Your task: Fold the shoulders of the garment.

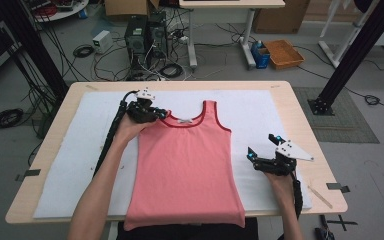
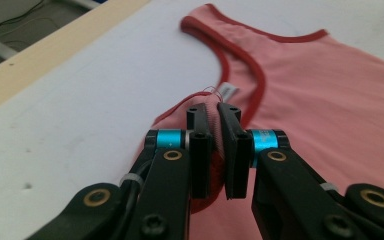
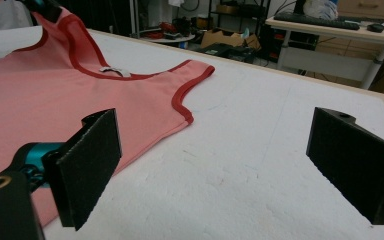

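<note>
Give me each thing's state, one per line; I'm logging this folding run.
Pink tank top: lying flat, one shoulder strap pinched and lifted.
Left gripper: shut on the strap.
Right gripper: open, holding nothing, over the white mat beside the top.

No readable text anywhere. Small white neck label (image 2: 227, 90) inside collar of pink tank top (image 1: 185, 165), toward table's far edge, is too small & blurred to read.

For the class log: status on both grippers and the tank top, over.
Left gripper shut on tank top strap. Right gripper open beside it, holding nothing. White mat around it bare.
</note>
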Tool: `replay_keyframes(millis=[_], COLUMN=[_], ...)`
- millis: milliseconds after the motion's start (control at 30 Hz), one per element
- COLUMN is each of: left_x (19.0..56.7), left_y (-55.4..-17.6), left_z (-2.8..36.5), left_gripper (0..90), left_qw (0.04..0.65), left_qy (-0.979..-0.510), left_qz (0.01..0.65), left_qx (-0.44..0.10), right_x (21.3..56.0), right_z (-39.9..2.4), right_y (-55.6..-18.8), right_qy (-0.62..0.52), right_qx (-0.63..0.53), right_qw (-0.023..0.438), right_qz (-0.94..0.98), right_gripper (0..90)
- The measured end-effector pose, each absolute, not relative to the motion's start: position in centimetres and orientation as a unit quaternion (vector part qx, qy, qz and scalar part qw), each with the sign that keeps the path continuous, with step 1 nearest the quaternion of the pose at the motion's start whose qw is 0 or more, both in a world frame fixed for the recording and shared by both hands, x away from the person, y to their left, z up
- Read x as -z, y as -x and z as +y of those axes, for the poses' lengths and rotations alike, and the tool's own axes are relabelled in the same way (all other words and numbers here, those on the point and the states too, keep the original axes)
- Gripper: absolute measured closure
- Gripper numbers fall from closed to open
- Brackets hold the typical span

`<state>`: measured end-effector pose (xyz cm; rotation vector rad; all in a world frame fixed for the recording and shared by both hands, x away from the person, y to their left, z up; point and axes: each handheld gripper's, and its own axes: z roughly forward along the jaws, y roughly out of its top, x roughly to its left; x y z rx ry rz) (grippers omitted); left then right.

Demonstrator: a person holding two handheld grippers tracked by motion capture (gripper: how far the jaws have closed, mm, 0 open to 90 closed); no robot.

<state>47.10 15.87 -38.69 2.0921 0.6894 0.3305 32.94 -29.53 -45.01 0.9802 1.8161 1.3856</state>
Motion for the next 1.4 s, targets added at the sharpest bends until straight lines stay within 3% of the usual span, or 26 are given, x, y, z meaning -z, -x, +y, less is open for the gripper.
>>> replay_keyframes(millis=[133, 433, 1400], left_x=[39.3, 41.7, 43.6], left_y=[-45.2, -41.9, -37.5], left_z=[15.7, 15.3, 15.0], left_gripper=[83.0, 82.7, 81.9], left_qw=[0.469, 0.451, 0.432], left_qy=[-0.829, -0.842, -0.862], left_qz=[0.283, 0.283, 0.261], left_qx=[-0.115, -0.088, -0.044], right_x=[45.0, 45.0, 45.0], right_z=[-29.4, -29.4, -29.5], right_y=[-32.9, -32.9, -32.9], right_qy=[-0.372, -0.371, -0.373], right_qx=[-0.526, -0.526, -0.53], right_qw=[0.324, 0.326, 0.326], right_qz=[0.693, 0.693, 0.688], right_gripper=[6.8, 6.8, 6.8])
